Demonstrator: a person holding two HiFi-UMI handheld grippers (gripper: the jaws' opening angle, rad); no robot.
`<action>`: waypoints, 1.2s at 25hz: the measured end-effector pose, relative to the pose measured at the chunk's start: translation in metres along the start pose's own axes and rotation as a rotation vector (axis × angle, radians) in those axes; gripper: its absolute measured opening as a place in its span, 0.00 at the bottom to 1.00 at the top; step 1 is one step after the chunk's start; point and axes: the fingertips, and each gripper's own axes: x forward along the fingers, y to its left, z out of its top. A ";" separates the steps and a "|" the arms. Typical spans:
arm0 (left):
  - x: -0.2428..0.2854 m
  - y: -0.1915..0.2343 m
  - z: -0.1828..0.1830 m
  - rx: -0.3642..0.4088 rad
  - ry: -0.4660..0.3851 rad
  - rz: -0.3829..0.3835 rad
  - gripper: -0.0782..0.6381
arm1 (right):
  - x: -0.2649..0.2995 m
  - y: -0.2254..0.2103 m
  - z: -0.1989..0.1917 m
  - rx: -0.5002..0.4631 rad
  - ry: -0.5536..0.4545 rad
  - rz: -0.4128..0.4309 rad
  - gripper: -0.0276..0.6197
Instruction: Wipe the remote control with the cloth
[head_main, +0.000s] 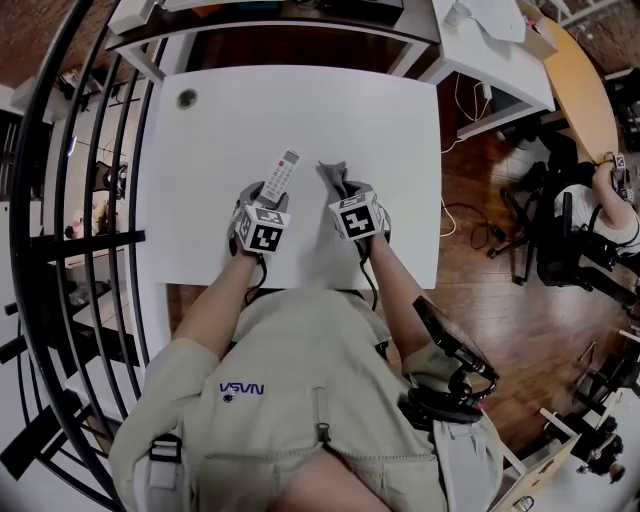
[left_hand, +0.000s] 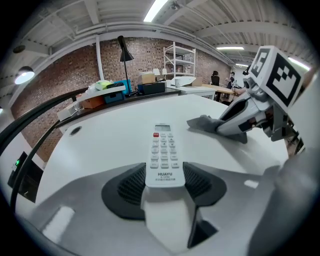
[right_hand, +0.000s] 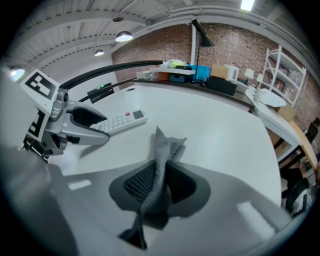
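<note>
Head view: the remote control lay lengthwise away from the person over the white table, angled slightly rightward, with its display end farthest. Its near end was clamped between the jaws of the left gripper. The right gripper, jaws set narrow, pinched the grey cloth just beside the remote control. Whether the remote control's far end touched the table could not be told, and its near end was cut off behind the jaws.
</note>
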 end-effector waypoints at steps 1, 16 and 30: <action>0.001 0.000 -0.001 -0.008 -0.002 -0.006 0.45 | 0.000 0.001 0.000 0.005 -0.005 0.006 0.16; -0.101 0.014 0.061 -0.086 -0.318 0.026 0.46 | -0.089 0.002 0.044 0.114 -0.351 -0.131 0.24; -0.245 -0.003 0.117 0.003 -0.748 -0.001 0.16 | -0.238 0.055 0.083 0.139 -0.731 -0.339 0.05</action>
